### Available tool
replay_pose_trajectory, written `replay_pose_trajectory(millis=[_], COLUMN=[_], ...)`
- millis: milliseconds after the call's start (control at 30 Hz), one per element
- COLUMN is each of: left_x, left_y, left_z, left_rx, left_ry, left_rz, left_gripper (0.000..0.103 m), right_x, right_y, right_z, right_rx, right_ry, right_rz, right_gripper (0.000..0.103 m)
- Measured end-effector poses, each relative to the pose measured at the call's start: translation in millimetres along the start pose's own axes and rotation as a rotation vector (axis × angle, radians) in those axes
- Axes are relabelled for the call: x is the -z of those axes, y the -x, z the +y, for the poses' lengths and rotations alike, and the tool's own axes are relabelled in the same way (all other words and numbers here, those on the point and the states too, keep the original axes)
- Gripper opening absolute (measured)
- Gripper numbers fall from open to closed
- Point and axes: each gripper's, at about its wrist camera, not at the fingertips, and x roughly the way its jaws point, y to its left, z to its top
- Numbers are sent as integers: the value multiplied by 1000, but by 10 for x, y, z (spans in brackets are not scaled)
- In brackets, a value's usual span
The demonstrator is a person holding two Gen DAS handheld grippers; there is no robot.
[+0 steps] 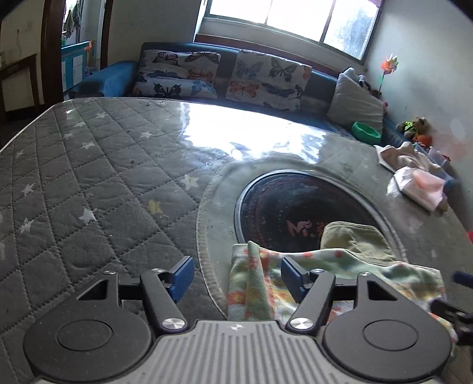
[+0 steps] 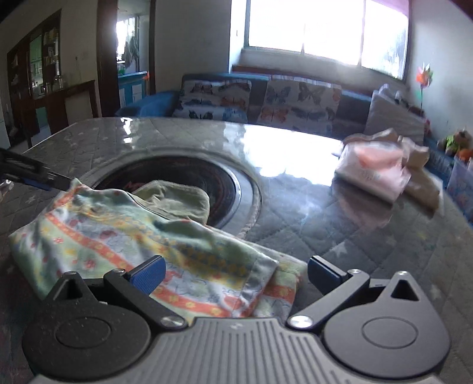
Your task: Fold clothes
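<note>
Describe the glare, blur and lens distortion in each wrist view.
Left wrist view: window light blows out a white patch on the glossy table cover; the fisheye bends the table edge; the floral garment is fairly sharp.
Right wrist view: the overexposed window washes haze over the sofa; glare streaks the table cover; the pink folded pile and the floral garment look soft, slightly smeared.

Black linkage arms with silver screws carry blue-padded fingers [image 1: 180, 274] above a ribbed grey housing.

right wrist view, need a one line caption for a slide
Open right gripper poised over a floral-print garment on the quilted table, folded pink clothes behind.
</note>
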Motion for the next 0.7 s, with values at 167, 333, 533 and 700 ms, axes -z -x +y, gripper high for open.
replay_pose_trajectory(millis=[167, 333, 533, 700], left_x=[24, 41, 106, 188], left_y=[201, 265, 236, 243], left_z=[83, 154, 238, 332], left_rx=[-44, -54, -32, 1], left_ry=[3, 11, 67, 129], left_rz=[-25, -9, 50, 73], left_gripper=[93, 96, 96, 96], right_x=[-22, -127, -89, 3], right_y=[26, 327, 372, 237], right_z=[28, 578, 1497, 2125], right_rx=[-1, -118, -339, -396], right_ry=[-18, 148, 417, 591], right_rz=[2, -66, -52, -43], right_gripper=[96, 90, 76, 63])
